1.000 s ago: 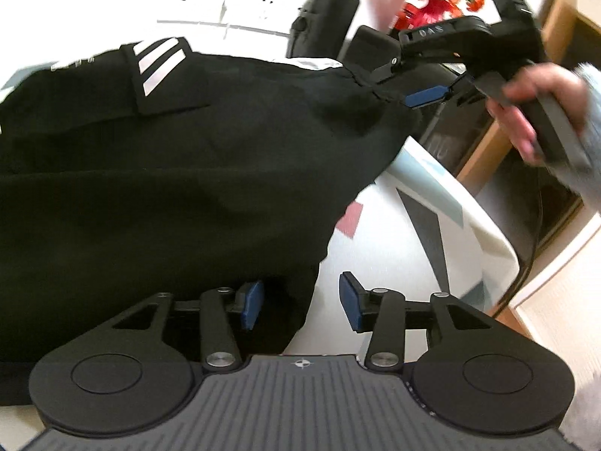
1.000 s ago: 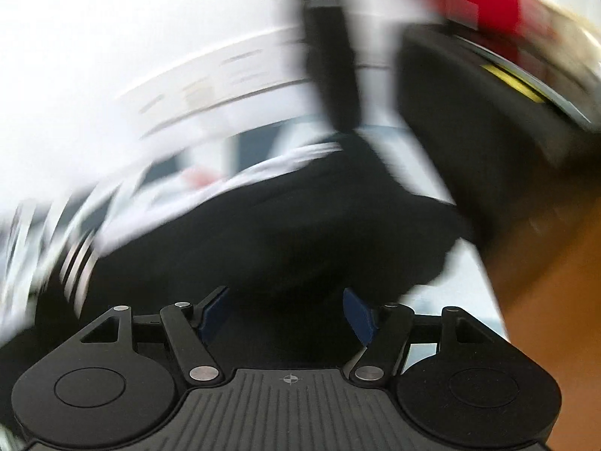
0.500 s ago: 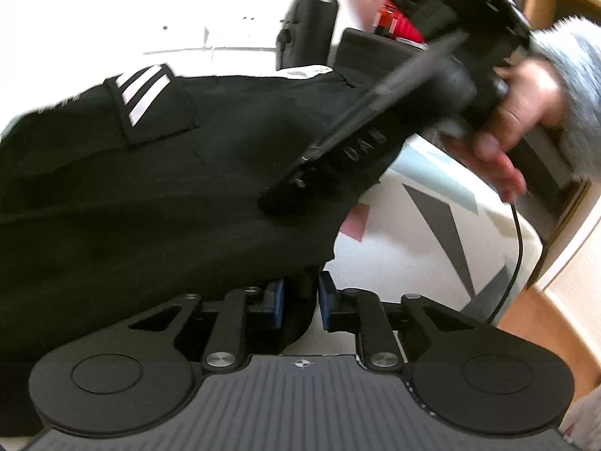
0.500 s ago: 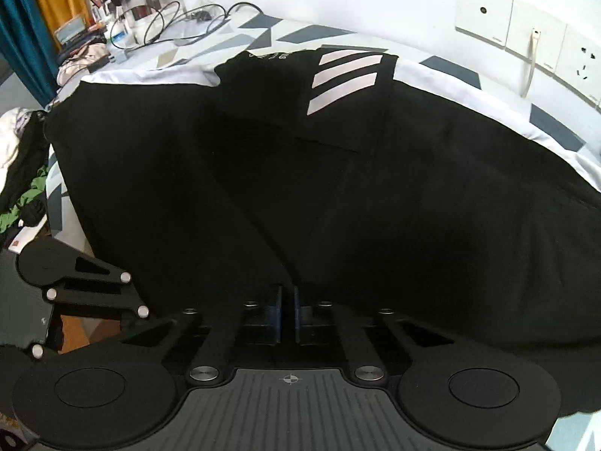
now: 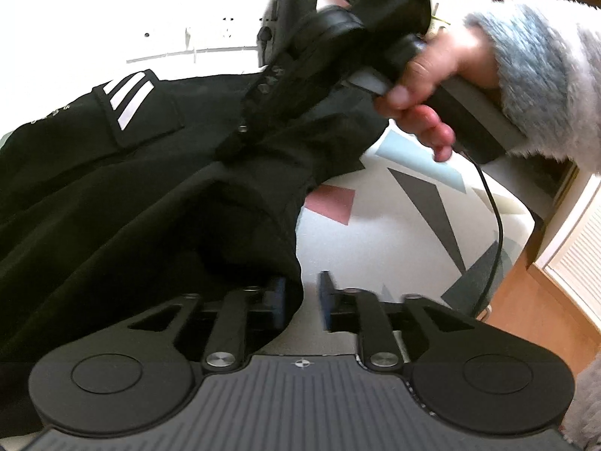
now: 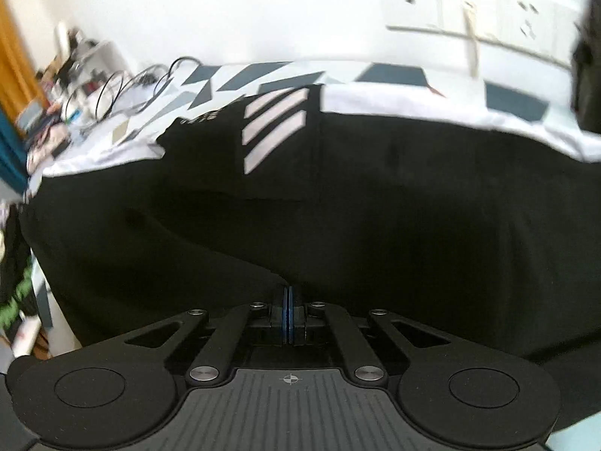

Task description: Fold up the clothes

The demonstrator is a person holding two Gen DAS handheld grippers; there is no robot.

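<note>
A black garment (image 5: pixel 131 195) with three white stripes (image 5: pixel 129 94) lies spread on a table with a geometric-print cloth (image 5: pixel 375 248). My left gripper (image 5: pixel 302 297) sits at the garment's near right edge, jaws a little apart, with the cloth's hem against the left pad; it is not closed on it. My right gripper (image 6: pixel 288 315) is shut on a pinch of the black garment (image 6: pixel 338 206) and lifts a ridge of it. In the left wrist view the right gripper's body (image 5: pixel 300 75) is over the garment, held by a hand (image 5: pixel 432 86).
A black bottle (image 5: pixel 289 11) stands at the table's far edge by the wall. Wall sockets (image 6: pixel 469 7) are behind. Cables and clutter (image 6: pixel 94 90) lie at the far left end. Wooden furniture (image 5: pixel 556 195) and floor are to the right.
My left gripper's jaws narrowed, then opened slightly at the hem. My right gripper swung over the garment, shut on the fabric and now lifts it.
</note>
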